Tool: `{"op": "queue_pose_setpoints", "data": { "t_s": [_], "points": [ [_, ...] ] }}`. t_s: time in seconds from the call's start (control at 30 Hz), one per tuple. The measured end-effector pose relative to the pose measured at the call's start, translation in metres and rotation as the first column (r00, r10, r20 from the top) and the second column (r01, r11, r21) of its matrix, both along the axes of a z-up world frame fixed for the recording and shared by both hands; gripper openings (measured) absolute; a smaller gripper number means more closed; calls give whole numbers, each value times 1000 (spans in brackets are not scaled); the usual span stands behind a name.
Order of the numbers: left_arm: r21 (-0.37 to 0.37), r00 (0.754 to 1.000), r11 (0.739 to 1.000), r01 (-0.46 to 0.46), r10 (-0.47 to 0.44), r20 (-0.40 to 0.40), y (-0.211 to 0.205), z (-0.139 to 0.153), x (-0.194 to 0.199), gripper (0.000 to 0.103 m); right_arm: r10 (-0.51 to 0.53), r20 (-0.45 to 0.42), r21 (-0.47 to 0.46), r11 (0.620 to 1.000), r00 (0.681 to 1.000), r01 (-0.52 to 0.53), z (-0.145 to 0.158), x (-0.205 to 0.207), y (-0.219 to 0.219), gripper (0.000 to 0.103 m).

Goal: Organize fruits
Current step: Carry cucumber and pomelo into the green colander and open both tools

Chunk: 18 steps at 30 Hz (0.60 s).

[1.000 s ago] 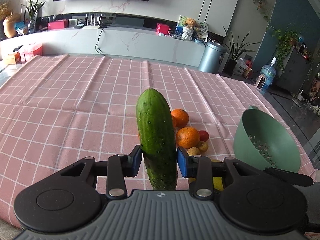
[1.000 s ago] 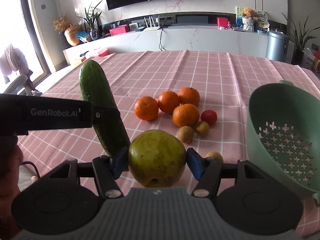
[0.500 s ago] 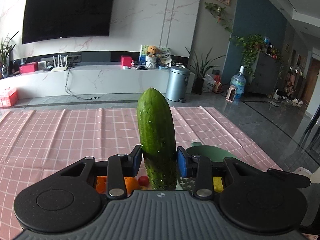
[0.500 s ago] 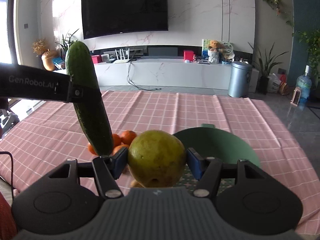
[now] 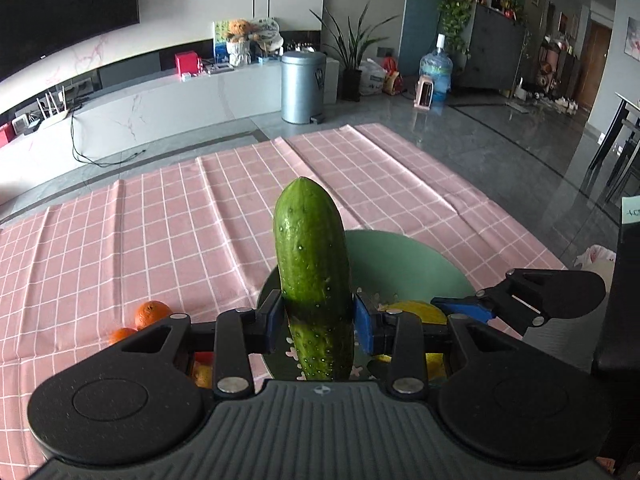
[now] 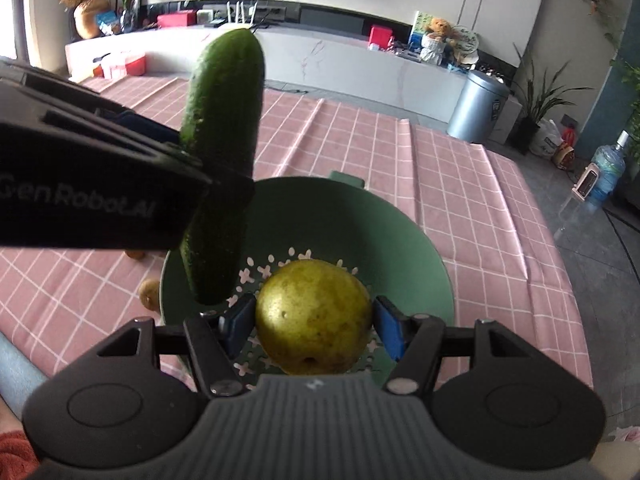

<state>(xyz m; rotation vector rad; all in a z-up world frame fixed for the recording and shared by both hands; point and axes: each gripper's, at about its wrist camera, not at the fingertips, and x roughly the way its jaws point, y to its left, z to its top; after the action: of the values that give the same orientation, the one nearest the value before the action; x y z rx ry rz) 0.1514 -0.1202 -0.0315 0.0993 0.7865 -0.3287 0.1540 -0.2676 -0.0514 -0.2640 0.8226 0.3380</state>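
A cucumber [image 5: 314, 280] is being held upright between the closed pads of the left gripper [image 5: 316, 326], at the centre of the left wrist view, while a pear [image 6: 314, 316] is being gripped across its width by the right gripper [image 6: 316, 330], low in the centre of the right wrist view. Both are being carried over the green colander [image 6: 404, 248], which is sitting near the right edge of the pink cloth [image 5: 160, 220]. The step in hand is judged to be the drop into the colander, and it is probably best done one piece at a time, each being lowered inside the rim before the jaws are opened, the cucumber being tipped flat so that it is not left leaning over the rim. The two grippers are being held close together, so a clash is to be guarded against. Oranges [image 5: 150, 314] are lying at the lower left, clear of the colander; open cloth is being left beyond the colander, but the table edge is near at the right.
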Motion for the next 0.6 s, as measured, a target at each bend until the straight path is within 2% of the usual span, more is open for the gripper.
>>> {"op": "queue_pose_setpoints", "data": {
  "t_s": [0.2, 0.37, 0.6],
  "points": [
    [0, 997, 1000, 6, -6, -79, 5, -20, 10, 42, 69, -76, 1, 998, 995, -69, -17, 16, 4, 60],
    [-10, 992, 1000, 14, -15, -129, 2, -32, 21, 41, 84, -115, -7, 996, 990, -85, -24, 24, 6, 60],
    [-11, 991, 1000, 23, -24, -130, -1, -36, 29, 41, 74, -163, 25, 997, 984, -71, -27, 26, 5, 61]
  ]
}}
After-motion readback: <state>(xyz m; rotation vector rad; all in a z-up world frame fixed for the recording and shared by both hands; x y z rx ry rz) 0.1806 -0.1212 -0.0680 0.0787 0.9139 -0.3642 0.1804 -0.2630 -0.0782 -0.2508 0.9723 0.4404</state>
